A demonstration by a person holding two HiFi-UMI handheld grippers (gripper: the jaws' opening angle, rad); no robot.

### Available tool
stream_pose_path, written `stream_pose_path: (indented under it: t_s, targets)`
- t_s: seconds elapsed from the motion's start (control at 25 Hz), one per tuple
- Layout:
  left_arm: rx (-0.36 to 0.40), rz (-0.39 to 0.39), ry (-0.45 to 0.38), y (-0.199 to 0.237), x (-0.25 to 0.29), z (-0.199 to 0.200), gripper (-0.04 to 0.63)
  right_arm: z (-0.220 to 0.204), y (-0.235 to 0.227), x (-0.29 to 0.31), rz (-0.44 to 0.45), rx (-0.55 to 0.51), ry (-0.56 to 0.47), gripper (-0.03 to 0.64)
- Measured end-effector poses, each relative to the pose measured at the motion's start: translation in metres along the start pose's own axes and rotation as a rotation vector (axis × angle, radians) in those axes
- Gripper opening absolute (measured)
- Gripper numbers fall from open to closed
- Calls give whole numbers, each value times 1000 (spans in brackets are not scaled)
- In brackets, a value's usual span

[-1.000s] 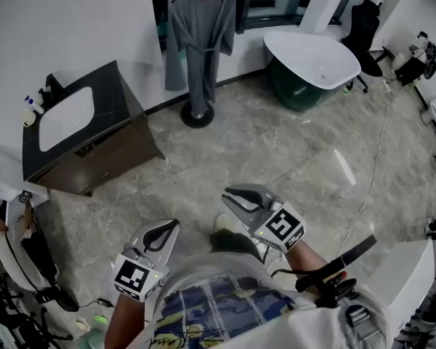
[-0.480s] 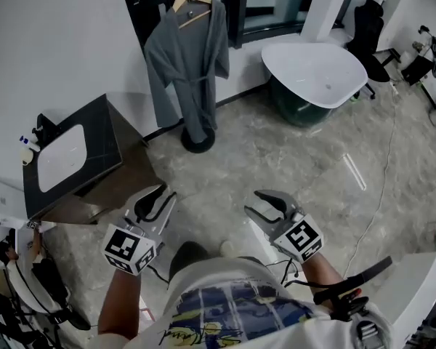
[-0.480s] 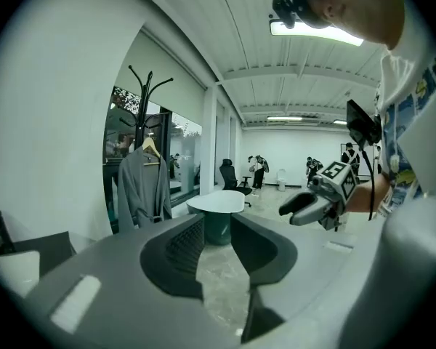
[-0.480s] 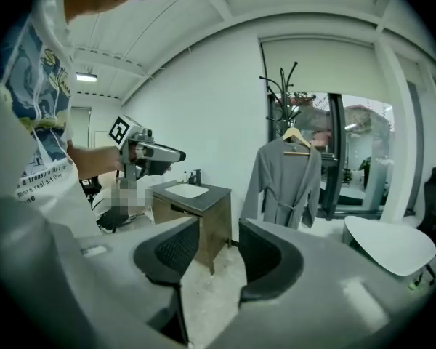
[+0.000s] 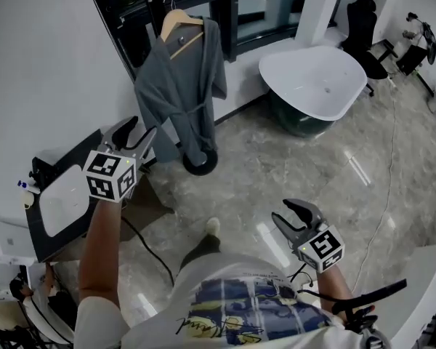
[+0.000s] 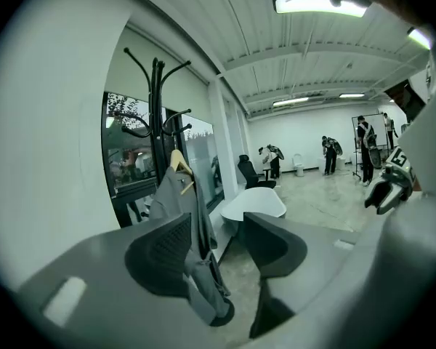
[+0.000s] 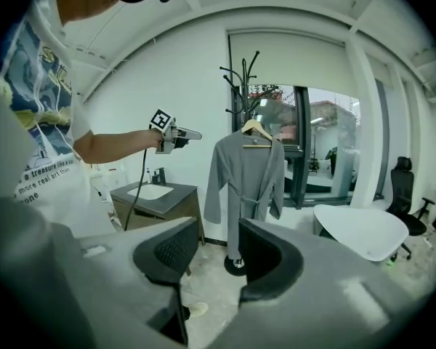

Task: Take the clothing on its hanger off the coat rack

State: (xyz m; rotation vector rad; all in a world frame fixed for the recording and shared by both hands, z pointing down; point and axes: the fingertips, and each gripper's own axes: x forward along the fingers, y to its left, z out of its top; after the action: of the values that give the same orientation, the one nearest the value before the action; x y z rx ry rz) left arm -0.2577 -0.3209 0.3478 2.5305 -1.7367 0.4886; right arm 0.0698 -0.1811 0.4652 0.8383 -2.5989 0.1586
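A grey robe (image 5: 180,93) hangs on a wooden hanger (image 5: 180,29) from a black coat rack, whose round base (image 5: 200,163) stands on the floor by the window. My left gripper (image 5: 136,134) is raised at arm's length, short of the robe and to its left, jaws opening with nothing between them. My right gripper (image 5: 286,217) is held low near the body, jaws also opening and empty. In the left gripper view the robe (image 6: 176,198) and rack (image 6: 158,93) stand beyond the jaws. In the right gripper view the robe (image 7: 244,173) hangs well ahead.
A dark vanity with a white sink (image 5: 58,198) stands against the wall to the left of the rack. A white bathtub (image 5: 314,70) and a black office chair (image 5: 363,17) are to the right. A cable (image 5: 381,195) trails over the marble floor. People stand far off (image 6: 327,151).
The left gripper has risen up and leftward toward the robe. The right gripper has dropped to the lower right. Both pairs of jaws have spread, and the rack now appears closer.
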Motion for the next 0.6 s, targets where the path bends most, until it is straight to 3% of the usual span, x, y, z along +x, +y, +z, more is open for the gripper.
stream_pose_path:
  t_s: [0.28, 0.6]
  targets:
    - [46, -1, 49, 98, 100, 31, 304, 23, -21, 48, -57, 68, -6, 172]
    - [34, -123, 192, 132, 192, 37, 339, 31, -38, 89, -118, 118, 3, 171]
